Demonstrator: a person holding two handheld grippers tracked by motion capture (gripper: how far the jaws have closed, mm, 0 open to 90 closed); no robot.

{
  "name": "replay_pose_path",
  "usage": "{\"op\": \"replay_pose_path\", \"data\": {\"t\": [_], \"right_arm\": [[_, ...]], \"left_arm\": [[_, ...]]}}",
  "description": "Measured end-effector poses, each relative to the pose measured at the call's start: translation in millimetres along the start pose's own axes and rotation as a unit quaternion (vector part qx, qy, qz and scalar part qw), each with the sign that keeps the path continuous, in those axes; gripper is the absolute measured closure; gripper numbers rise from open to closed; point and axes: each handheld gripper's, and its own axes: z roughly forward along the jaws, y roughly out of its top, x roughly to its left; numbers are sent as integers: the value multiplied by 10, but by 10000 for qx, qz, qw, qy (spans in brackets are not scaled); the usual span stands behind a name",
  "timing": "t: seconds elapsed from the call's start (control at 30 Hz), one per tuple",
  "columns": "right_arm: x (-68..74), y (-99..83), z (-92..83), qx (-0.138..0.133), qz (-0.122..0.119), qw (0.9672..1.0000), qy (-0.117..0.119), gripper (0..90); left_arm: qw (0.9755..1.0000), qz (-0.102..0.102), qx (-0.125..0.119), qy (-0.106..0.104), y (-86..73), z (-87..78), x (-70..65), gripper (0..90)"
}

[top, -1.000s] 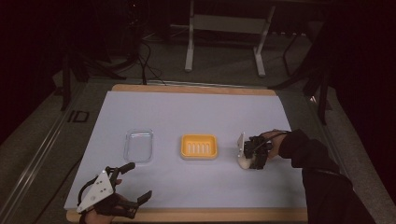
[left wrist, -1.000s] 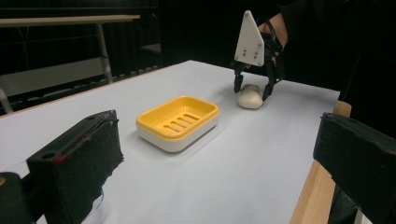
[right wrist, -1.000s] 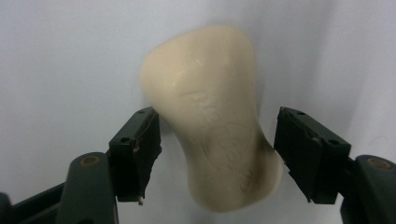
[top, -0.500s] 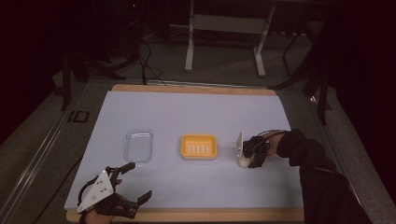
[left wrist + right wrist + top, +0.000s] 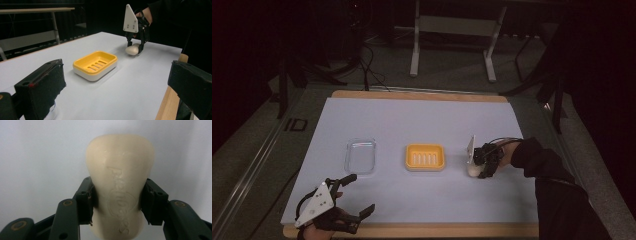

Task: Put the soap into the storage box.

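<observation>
Here, one cream soap bar [image 5: 120, 187] is clamped between the jaws of the right gripper [image 5: 482, 162], resting on the table [image 5: 422, 115] just right of one yellow soap dish [image 5: 425, 157]. One clear tray [image 5: 360, 155] lies left. The left gripper [image 5: 343, 200] is held spread wide, empty.

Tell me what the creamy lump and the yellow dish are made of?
The lump looks like a bar of soap: matte, waxy, cream-coloured, with letters pressed into its face. The dish seems to be smooth plastic, with a yellow slotted top on a white base and a slight shine. The right tongs are shut on the soap.
</observation>
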Motion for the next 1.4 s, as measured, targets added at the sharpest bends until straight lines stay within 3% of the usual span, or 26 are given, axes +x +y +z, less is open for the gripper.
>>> {"op": "replay_pose_path", "data": {"t": [0.53, 0.97, 1.4], "right_arm": [[26, 75, -325, -577, -84, 9983, -71, 500], [48, 203, -529, -571, -167, 9980, -191, 500], [21, 463, -724, -453, -286, 9983, -231, 500]], "left_arm": [[10000, 4, -4, 0, 2, -1, -4, 11], [10000, 11, -2, -5, 4, -1, -14, 12], [10000, 64, 10, -23, 7, -2, -26, 11]]}}
